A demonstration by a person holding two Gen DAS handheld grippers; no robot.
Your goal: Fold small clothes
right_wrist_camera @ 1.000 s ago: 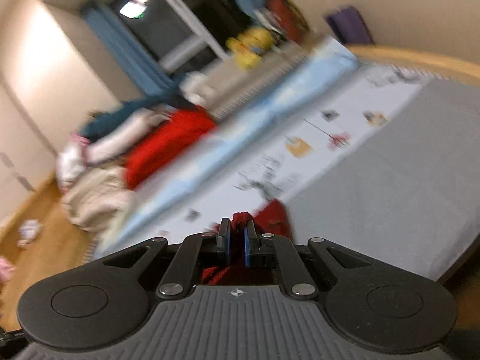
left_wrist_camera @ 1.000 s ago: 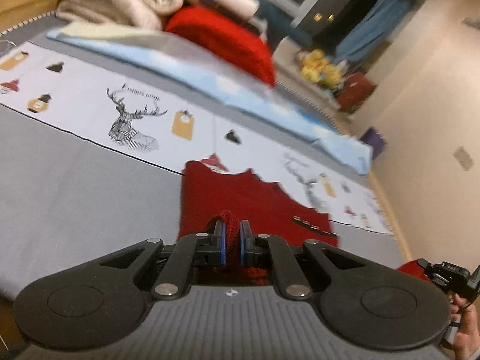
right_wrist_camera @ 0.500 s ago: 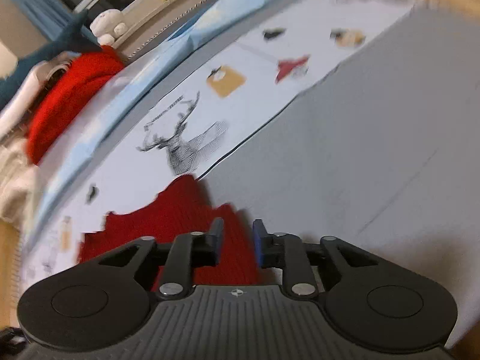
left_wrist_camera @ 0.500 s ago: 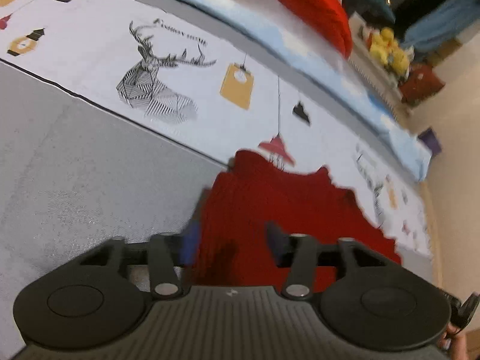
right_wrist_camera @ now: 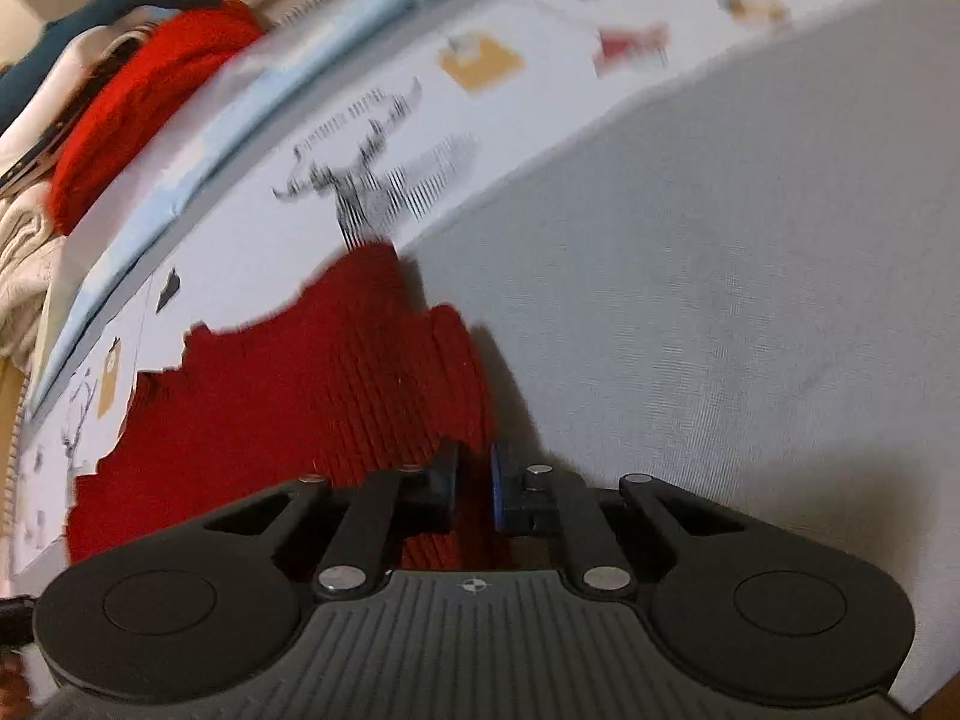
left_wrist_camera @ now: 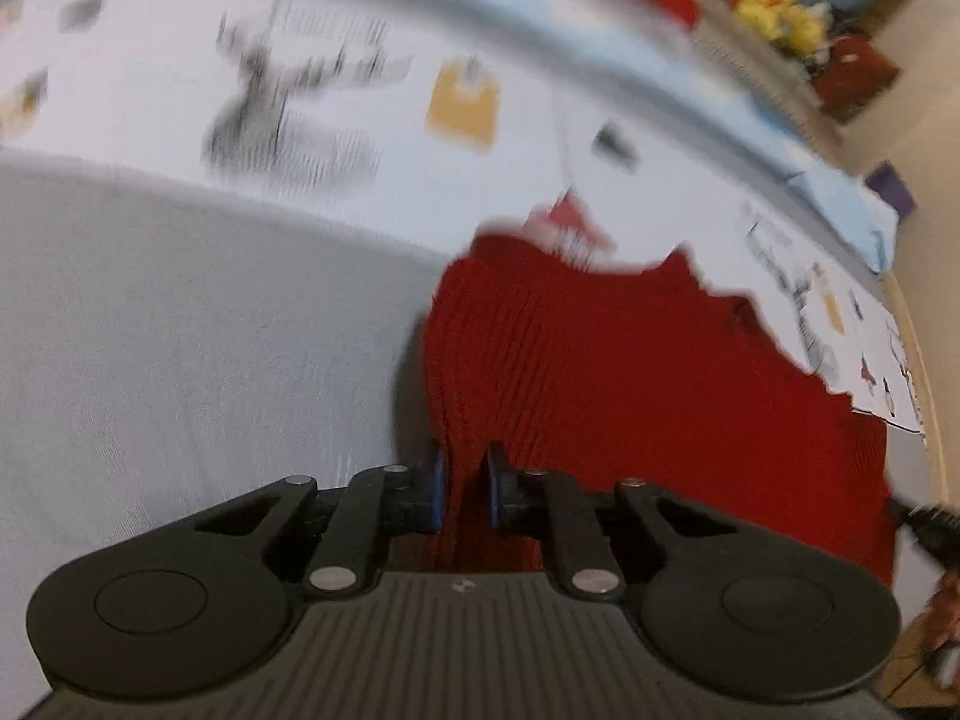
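A small dark red knitted garment [left_wrist_camera: 630, 372] lies flat on the bed, half on the grey sheet and half on the white printed cloth. My left gripper [left_wrist_camera: 462, 489] sits at the garment's near left edge, its blue-padded jaws nearly closed with red knit between them. In the right wrist view the same garment [right_wrist_camera: 288, 396] spreads to the left. My right gripper [right_wrist_camera: 474, 486] is at its near right edge, jaws nearly closed over the red knit. Both views are blurred by motion.
The grey sheet [right_wrist_camera: 720, 300] covers the near part of the bed. A white cloth with deer prints [left_wrist_camera: 288, 114] runs across the middle, a pale blue fold [left_wrist_camera: 750, 138] behind it. A bright red bundle [right_wrist_camera: 138, 102] and cream blankets [right_wrist_camera: 24, 252] lie at the far edge.
A second ago both grippers held red knit raised. Half a second ago they stood open over the flat garment. Now both have narrowed on its near edge.
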